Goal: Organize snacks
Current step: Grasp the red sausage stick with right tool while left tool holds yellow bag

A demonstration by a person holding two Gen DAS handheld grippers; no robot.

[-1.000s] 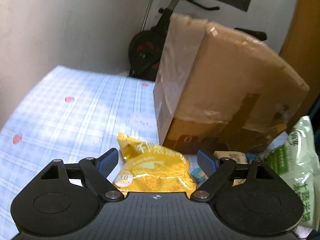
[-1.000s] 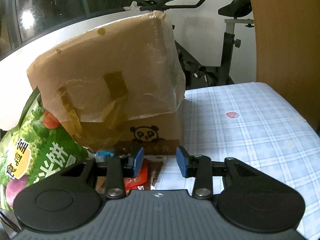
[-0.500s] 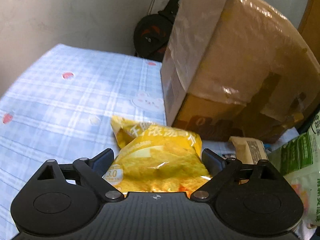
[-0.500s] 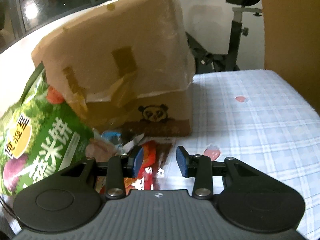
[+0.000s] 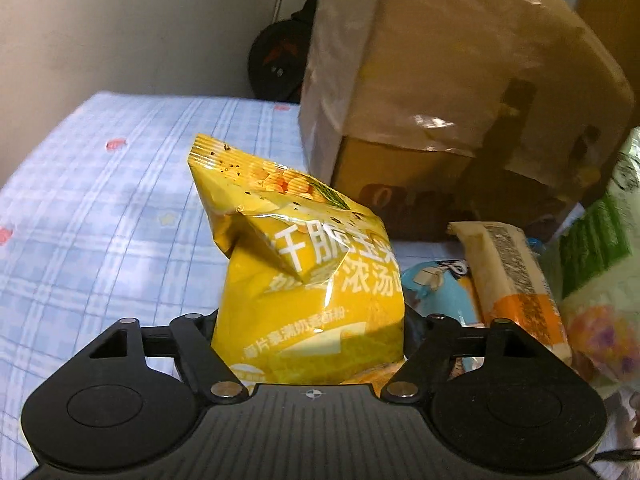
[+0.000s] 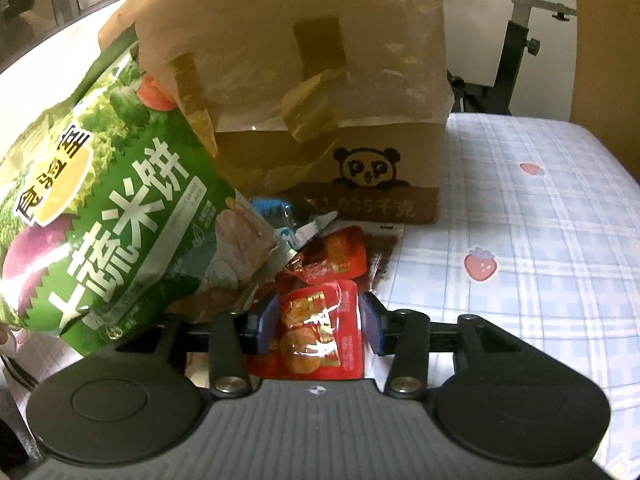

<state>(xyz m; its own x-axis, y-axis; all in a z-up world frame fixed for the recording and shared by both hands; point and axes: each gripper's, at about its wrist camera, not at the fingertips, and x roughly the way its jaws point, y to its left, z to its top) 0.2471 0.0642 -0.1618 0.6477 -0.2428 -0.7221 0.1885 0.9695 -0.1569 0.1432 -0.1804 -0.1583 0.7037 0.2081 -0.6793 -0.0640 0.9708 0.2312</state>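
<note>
Meanwhile, left hand-held gripper point(image 5: 308, 330) closing – yellow chip bag point(image 5: 304, 276) between

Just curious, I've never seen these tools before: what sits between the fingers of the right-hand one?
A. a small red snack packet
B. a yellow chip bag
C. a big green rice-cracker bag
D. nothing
A: the right wrist view shows a small red snack packet lying between the right gripper fingers.

Yellow chip bag point(image 5: 308, 280): glossy crinkled foil. Red packet point(image 6: 320, 332): shiny plastic film. Cardboard box point(image 6: 320, 92): matt brown, covered with wrinkled glossy tape. Bedsheet point(image 6: 540, 240): soft checked cloth. Tongs bodies: matt black ribbed plastic.
</note>
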